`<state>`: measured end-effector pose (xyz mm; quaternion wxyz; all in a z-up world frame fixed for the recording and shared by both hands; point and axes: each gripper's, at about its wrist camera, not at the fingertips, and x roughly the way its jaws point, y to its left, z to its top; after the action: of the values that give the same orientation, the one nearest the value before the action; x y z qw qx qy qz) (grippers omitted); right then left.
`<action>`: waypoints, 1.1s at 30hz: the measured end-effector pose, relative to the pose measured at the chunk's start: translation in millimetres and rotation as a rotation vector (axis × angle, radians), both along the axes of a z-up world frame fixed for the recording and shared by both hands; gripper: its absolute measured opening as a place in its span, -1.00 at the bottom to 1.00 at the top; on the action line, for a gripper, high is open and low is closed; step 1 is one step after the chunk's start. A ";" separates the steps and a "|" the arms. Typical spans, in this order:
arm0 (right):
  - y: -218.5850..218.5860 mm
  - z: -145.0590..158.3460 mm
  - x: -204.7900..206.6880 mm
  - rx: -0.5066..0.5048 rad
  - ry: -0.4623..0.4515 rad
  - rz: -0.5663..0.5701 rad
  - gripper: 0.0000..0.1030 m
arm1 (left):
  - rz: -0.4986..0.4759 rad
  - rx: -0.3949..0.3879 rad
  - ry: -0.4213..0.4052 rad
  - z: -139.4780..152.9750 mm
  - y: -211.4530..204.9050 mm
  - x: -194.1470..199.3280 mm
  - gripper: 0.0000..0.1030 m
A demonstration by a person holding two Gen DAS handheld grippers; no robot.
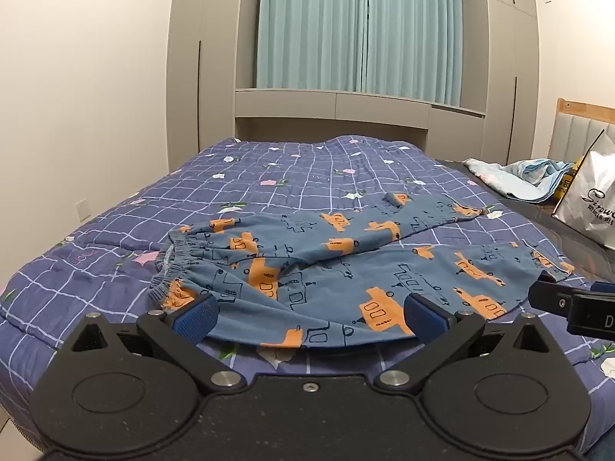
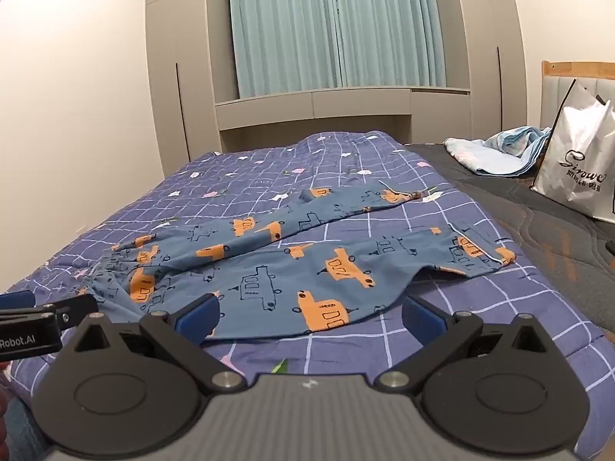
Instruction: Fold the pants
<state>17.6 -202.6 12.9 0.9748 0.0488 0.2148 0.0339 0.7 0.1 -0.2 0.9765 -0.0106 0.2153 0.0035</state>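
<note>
Pants: the pants (image 1: 346,269) lie spread on the quilt (image 1: 269,176) near the bed's near edge, waistband (image 1: 180,261) toward the left side, both legs running out to the right and splayed apart in a V.
Left gripper: your left gripper (image 1: 309,317) is wide open, holding nothing, low over the near hem just right of the waistband.
Right gripper: your right gripper (image 2: 311,317) is also fully spread and empty, over the near leg (image 2: 346,272), its right finger (image 2: 421,319) above bare quilt.
Step in hand: looks like the opening move, nothing folded yet; you're lining up the first grab.
Doing it well: I'd say take the near leg at two spots, waist end and cuff (image 2: 488,253) end, and carry it over onto the far leg (image 2: 326,207) so the seams meet. Pinch only the pants, not the quilt under them. Lift both ends together or the middle will sag and wrinkle.
Watch for: thin, floppy cloth, and the cuff is already curled up.
Surface: soft quilted cover, blue grid with small flowers; expect it to give under pressure.
Room: curtain (image 1: 361,27) and grey cupboards (image 1: 200,61) at the far edge; a crumpled cloth (image 2: 496,150) and a white bag (image 2: 576,161) at the bed's far right corner, well apart from the pants.
</note>
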 end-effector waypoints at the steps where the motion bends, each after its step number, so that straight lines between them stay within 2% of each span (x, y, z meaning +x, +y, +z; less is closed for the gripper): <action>1: -0.5 0.9 -0.1 -0.001 0.000 0.000 1.00 | 0.002 0.000 0.003 -0.3 0.0 0.6 0.99; 33: -4.4 -1.4 -0.9 0.022 0.006 0.004 1.00 | 0.006 0.002 0.010 -1.7 0.6 -0.9 0.99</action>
<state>16.7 -207.1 11.5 0.9736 0.0593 0.2173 0.0380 -0.2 0.7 -1.9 0.9754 -0.0103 0.2199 0.0069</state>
